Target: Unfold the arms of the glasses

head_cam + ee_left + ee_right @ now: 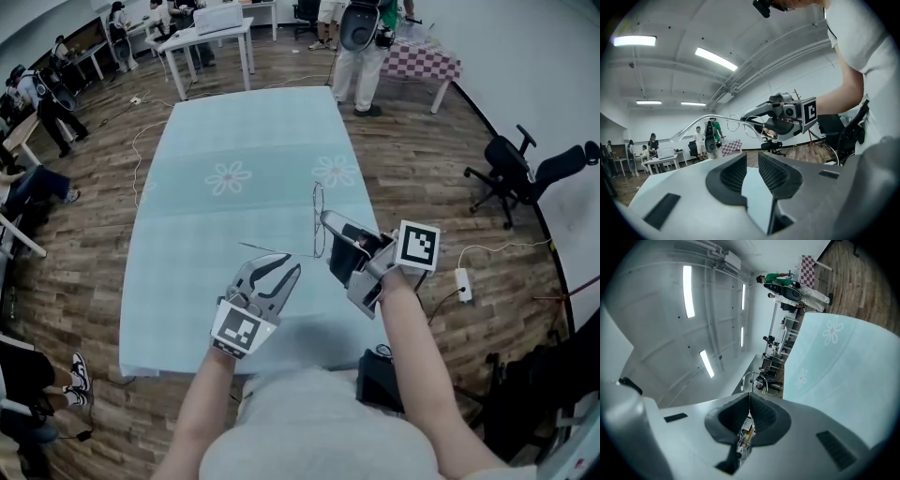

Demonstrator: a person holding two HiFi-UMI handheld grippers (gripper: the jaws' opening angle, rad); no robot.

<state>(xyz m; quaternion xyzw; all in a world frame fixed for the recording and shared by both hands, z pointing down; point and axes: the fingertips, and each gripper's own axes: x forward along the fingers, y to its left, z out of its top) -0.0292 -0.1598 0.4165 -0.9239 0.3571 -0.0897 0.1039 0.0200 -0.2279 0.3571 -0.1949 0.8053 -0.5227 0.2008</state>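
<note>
1. Your right tongs (pixel 328 225) are closed on the glasses (pixel 318 220). In the right gripper view the two pads (pixel 761 416) meet with only a thin line between them (pixel 750 397).
2. The place where the pads hold the frame is hidden by the pads themselves. Only a short curve of wire rim (pixel 752 379) comes out above them, so I cannot tell which part of the frame is pinched.
3. Your left tongs (pixel 286 265) stand open. In the left gripper view (pixel 752 159) nothing is between the pads.
4. The glasses hang in the air over the tabletop (pixel 234 141), upright, at the tip of the right tongs. They are up and to the right of the left tongs.
5. From the left gripper view the glasses (pixel 740 123) are held by the right tongs (pixel 761 123), well apart from the left pads.
6. One arm (pixel 693 123) of the glasses stretches out long to the left. In the head view it is a very thin line (pixel 277 250) just beyond the left tongs, and I cannot tell if it touches them.
7. I cannot make out the second arm in any view.
8. The tabletop (pixel 843 362) carries a pale blue cloth with flower prints.
</note>
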